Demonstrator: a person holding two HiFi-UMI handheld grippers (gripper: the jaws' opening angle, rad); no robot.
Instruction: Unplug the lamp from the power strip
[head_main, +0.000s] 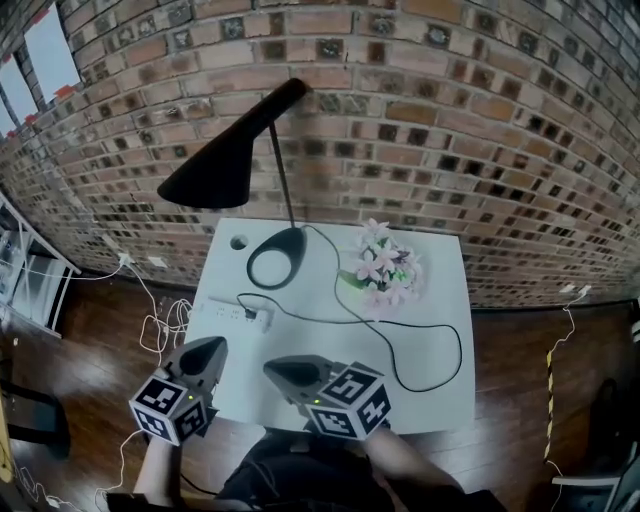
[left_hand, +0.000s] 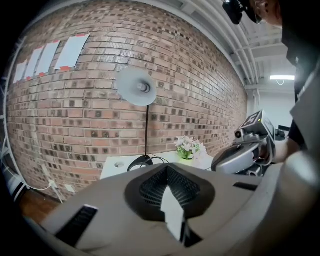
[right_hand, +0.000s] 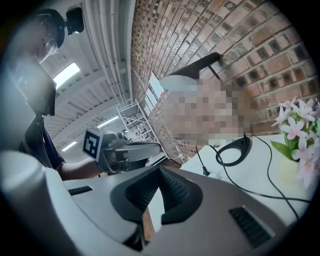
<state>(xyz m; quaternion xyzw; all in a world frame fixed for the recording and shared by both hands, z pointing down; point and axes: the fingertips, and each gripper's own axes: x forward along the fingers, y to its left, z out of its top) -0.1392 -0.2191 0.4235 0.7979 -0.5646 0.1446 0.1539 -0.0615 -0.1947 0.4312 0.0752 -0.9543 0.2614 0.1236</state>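
White power strip (head_main: 233, 312), tabletop (head_main: 440, 285) left edge, lying crosswise; lamp plug (head_main: 262, 320) at its right end, ahead between left gripper (head_main: 211, 349) and right gripper (head_main: 277, 369), both closed, empty.

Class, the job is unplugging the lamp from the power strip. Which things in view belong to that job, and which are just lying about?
Belong to the job:
lamp
its cord
power strip
left gripper
right gripper

Just lying about:
flowers
loose cables on the floor
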